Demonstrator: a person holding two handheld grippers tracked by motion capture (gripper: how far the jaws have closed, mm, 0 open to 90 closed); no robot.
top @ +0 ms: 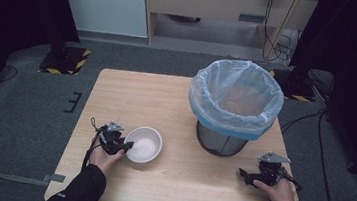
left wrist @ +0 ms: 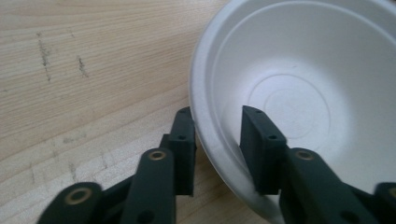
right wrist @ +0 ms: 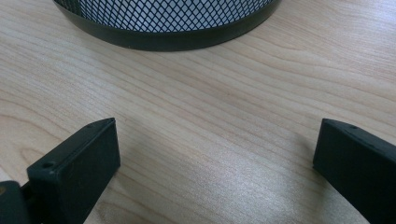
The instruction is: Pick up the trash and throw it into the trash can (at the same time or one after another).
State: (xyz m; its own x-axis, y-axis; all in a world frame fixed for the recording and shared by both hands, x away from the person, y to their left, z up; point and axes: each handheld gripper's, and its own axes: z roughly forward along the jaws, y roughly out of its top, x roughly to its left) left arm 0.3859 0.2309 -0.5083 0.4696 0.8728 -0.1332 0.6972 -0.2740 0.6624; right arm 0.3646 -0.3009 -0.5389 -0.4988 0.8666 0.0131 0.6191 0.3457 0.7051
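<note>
The left gripper (top: pixel 122 146) had its jaws on the rim of the white bowl (top: pixel 144 144), one jaw outside the wall and one inside; the jaws straddled the rim closely, and the inner pad (left wrist: pixel 259 140) lay against the wall. The bowl stood on the wooden table (top: pixel 131 95), directly in front of this gripper. The right gripper (top: pixel 251 176) rested low over the table with its jaws spread wide and nothing between them. Just ahead of it stood the mesh bin (top: pixel 223 138) with a blue liner.
</note>
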